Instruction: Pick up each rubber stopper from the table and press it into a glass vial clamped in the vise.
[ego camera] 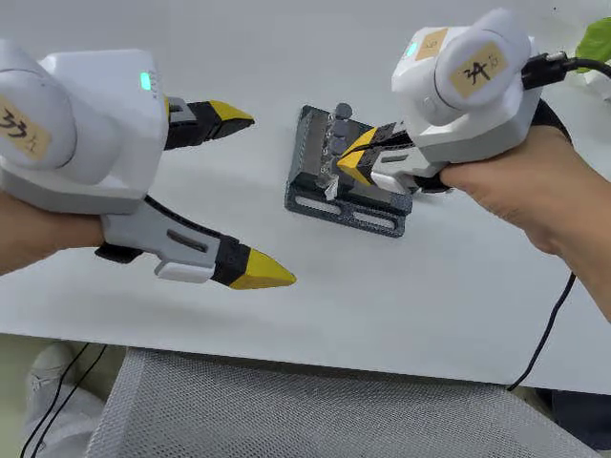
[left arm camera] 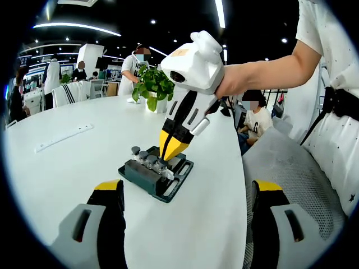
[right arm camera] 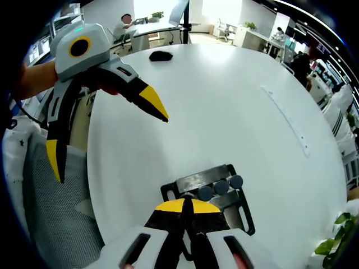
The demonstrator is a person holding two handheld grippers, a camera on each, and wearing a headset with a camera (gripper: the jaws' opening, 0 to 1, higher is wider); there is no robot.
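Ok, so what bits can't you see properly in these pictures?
- Right gripper view: the right gripper covers the near end of the vise, hiding any vial there.
- Head view: that gripper hides part of the stoppers; whether it pinches one is unclear.
- Left gripper view: the glass vials are too small to see clearly.
- Right gripper view: a far dark thing is too small to name.
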